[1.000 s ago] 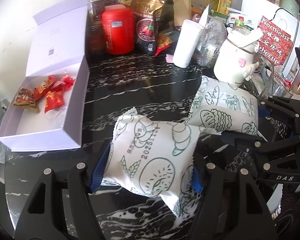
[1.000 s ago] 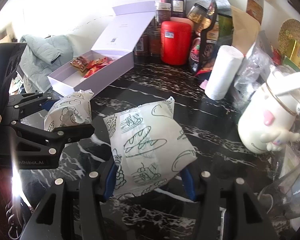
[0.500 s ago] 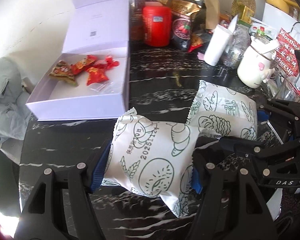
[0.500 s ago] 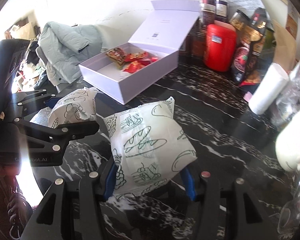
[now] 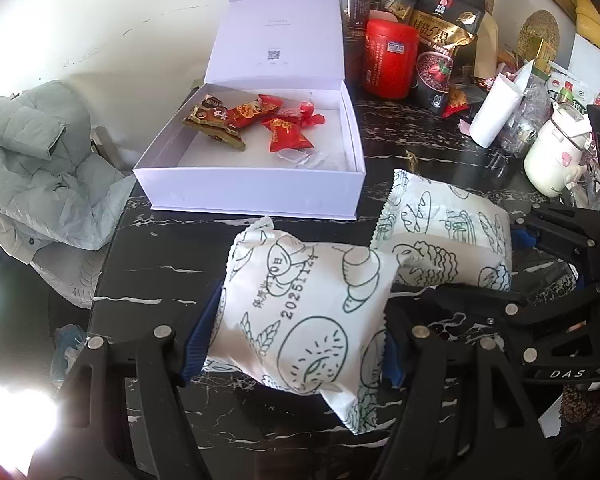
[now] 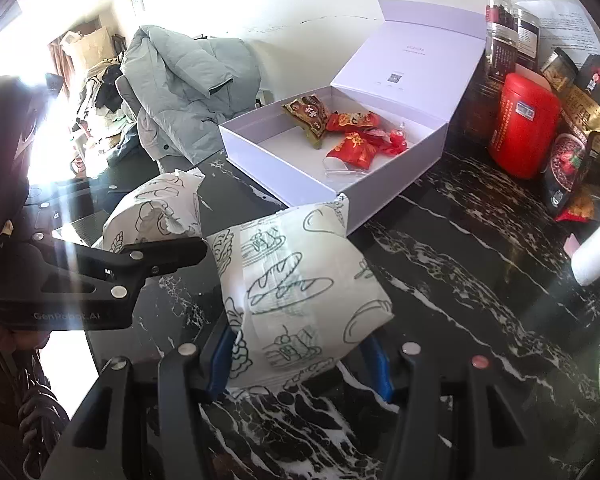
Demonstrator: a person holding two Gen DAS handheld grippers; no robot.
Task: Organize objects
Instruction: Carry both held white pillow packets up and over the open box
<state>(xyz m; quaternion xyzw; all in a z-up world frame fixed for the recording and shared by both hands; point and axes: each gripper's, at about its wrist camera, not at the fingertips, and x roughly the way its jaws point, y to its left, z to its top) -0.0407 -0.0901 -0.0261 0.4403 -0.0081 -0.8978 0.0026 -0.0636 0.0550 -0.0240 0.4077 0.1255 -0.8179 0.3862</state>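
My left gripper [image 5: 292, 344] is shut on a white bread packet [image 5: 304, 308] with green drawings. My right gripper [image 6: 300, 360] is shut on a second white bread packet [image 6: 296, 296]; it also shows in the left wrist view [image 5: 448, 232], to the right of the first. Both packets hang above the black marble table [image 6: 460, 280], just in front of an open white box [image 5: 256, 192] that holds red and brown snack packets [image 5: 256, 120]. In the right wrist view the left gripper and its packet [image 6: 156, 208] are at the left, the box [image 6: 384, 196] is ahead.
A red canister [image 5: 390, 64], jars, a dark snack bag [image 5: 444, 40], a white paper roll [image 5: 494, 112] and a white mug [image 5: 552, 160] crowd the table's back right. A grey jacket [image 5: 32, 160] lies on a chair beyond the table's left edge.
Both grippers, each holding its packet, have swung left. The white box has shifted from the left side toward the middle of both views and sits closer in front.
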